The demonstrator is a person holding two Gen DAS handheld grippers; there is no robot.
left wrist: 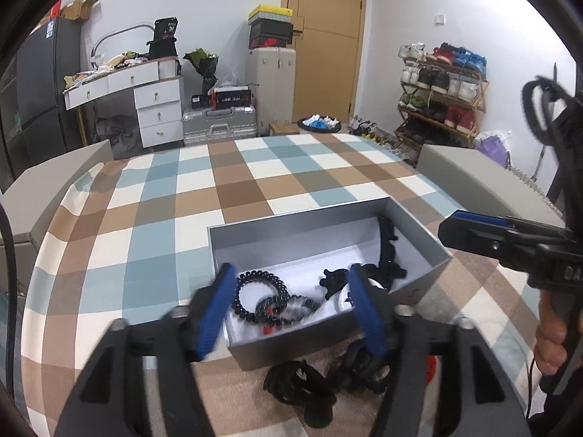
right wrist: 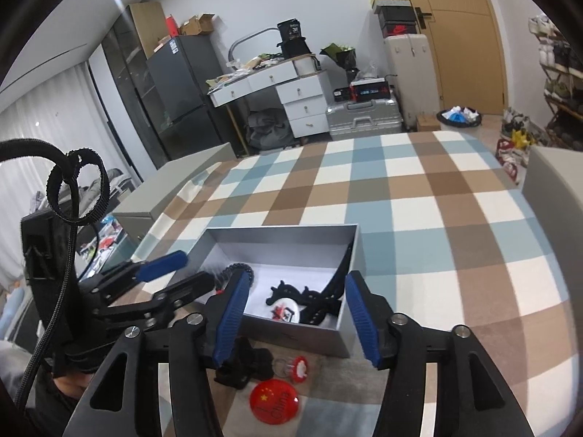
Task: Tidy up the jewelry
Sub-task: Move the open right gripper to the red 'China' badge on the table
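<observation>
A grey open box (left wrist: 302, 218) stands on the checked tablecloth (left wrist: 255, 171). Inside lie black coil hair ties (left wrist: 262, 291), a black claw clip (left wrist: 335, 280), a white round badge (right wrist: 286, 311) and a black headband (left wrist: 388, 251) along the right wall. My left gripper (left wrist: 293, 273) hangs open over the box's near end; the coils lie below the gap, untouched. My right gripper (right wrist: 297, 280) is open above the box's near right corner and holds nothing. In front of the box lie a red round badge (right wrist: 275, 400), a small red-white badge (right wrist: 300, 367) and a black clip (right wrist: 244, 364).
More black hair pieces (left wrist: 298, 382) lie in a heap on the cloth before the box. Grey low blocks stand at the table's left (left wrist: 54, 182) and right (left wrist: 484, 178) sides. A hand (left wrist: 550, 342) grips the right tool's handle.
</observation>
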